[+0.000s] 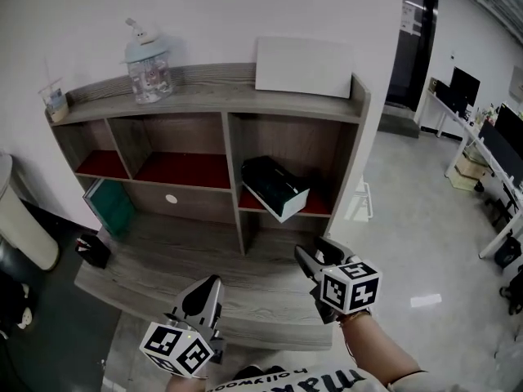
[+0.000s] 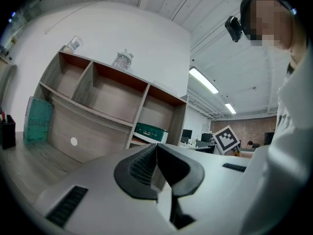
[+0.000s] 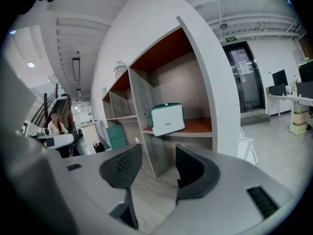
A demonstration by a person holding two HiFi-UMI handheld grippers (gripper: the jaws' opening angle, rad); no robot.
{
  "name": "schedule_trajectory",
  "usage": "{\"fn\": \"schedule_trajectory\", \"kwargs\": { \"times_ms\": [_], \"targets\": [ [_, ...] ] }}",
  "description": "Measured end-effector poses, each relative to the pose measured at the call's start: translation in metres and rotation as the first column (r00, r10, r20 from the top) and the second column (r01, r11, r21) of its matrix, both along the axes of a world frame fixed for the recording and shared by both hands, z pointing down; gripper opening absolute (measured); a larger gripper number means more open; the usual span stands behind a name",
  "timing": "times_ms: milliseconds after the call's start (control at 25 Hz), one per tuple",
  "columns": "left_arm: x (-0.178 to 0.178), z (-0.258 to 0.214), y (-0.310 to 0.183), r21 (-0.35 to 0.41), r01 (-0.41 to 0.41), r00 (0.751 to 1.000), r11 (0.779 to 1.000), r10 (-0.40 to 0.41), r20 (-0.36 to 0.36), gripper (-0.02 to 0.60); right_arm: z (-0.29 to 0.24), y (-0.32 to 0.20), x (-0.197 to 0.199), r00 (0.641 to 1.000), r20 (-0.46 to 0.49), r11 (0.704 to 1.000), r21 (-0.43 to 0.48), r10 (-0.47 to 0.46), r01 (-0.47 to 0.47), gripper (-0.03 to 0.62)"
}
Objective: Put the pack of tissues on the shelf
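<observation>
Grey wood: the shelf (image 1: 204, 96) is pale grained board, boxy, with dark red liners on its compartment floors.
Pack of tissues (image 1: 276, 188): a soft oblong packet with a dark green top and a white end face. It lies in the right-hand middle compartment, tilted, with its white end jutting past the front edge.
Left gripper (image 1: 214, 282): ribbed black pads meet tip to tip on nothing, well back from the shelf.
Right gripper (image 1: 314, 250): pads stand roughly half parted with an empty gap, below the compartment and clear of the pack.
Risk: overhanging and slanted, the pack looks liable to slide off the smooth liner if the unit is knocked.
Risk: a gripper brushing that white end could drag it out.
Up top: a clear glass jar (image 1: 149, 68) and a flat white board (image 1: 304, 66).
</observation>
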State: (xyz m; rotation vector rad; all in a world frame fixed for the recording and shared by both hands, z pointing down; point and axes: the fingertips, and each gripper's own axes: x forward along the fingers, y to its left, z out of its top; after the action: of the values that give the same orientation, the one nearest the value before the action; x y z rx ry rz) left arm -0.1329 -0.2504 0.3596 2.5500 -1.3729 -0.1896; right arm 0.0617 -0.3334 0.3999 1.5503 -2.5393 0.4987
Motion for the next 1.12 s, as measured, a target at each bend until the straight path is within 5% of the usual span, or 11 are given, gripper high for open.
{"fn": "schedule_trajectory", "kwargs": {
  "times_ms": [280, 600, 680, 1120],
  "targets": [
    [0.029, 0.012, 0.038, -0.022, 0.037, 0.999, 0.999, -0.037, 0.0, 0.018, 0.005, 0.036, 0.02, 0.998, 0.022, 0.998, -0.007, -0.065, 0.065, 0.123],
    [0.059, 0.02, 0.084, -0.022, 0.064, 0.998, 0.998, -0.064, -0.001, 0.018, 0.007, 0.082, 0.037, 0.992, 0.026, 0.993, 0.014, -0.12, 0.119, 0.093],
    [0.066, 0.02, 0.094, -0.021, 0.073, 0.997, 0.997, -0.073, 0.0, 0.018, 0.001, 0.092, 0.041, 0.99, 0.048, 0.991, 0.046, -0.13, 0.128, 0.017],
    [0.096, 0.026, 0.147, -0.009, 0.106, 0.994, 0.994, -0.106, 0.005, 0.018, -0.001, 0.142, 0.064, 0.983, 0.042, 0.981, 0.083, -0.179, 0.175, 0.011]
  ]
}}
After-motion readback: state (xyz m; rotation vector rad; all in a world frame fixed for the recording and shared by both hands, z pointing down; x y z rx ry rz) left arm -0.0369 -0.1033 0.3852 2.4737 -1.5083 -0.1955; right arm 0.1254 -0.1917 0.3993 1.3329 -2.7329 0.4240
